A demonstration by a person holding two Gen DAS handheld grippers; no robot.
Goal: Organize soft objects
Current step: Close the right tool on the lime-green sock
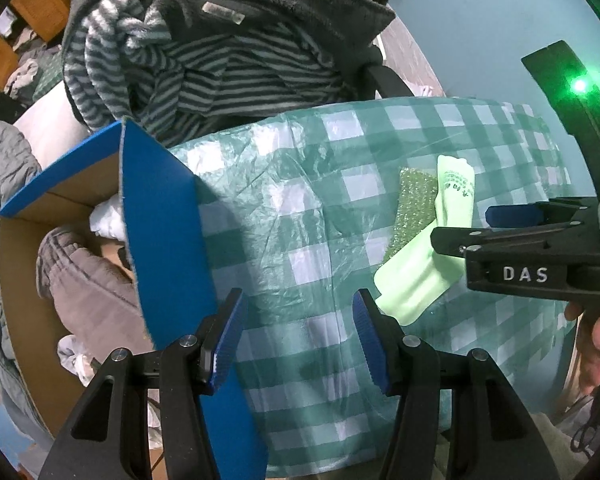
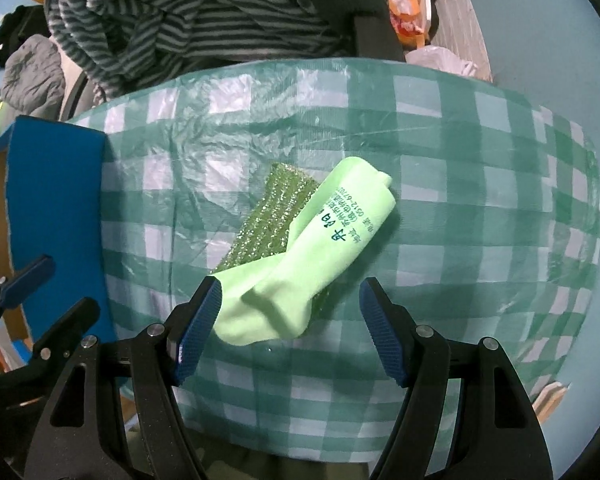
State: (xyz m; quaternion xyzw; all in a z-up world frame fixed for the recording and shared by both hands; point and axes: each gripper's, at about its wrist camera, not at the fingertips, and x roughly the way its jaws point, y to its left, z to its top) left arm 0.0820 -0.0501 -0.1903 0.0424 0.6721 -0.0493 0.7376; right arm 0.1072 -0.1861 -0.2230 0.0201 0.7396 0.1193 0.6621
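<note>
A light green sock (image 2: 300, 264) with dark printed characters lies on the green checked tablecloth (image 2: 460, 184), partly over a glittery green scouring pad (image 2: 272, 216). My right gripper (image 2: 290, 332) is open and empty, its fingers just short of the sock's near end. The sock (image 1: 416, 280) and the pad (image 1: 414, 204) also show in the left wrist view. My left gripper (image 1: 298, 340) is open and empty above the cloth, beside the blue wall of a cardboard box (image 1: 164, 232). The box holds a grey garment (image 1: 84, 280) and white cloth.
A chair behind the table is piled with striped and dark grey fleece clothes (image 1: 204, 64). The box also shows at the left of the right wrist view (image 2: 56, 208). Orange and white plastic bags (image 2: 412, 20) sit at the far right.
</note>
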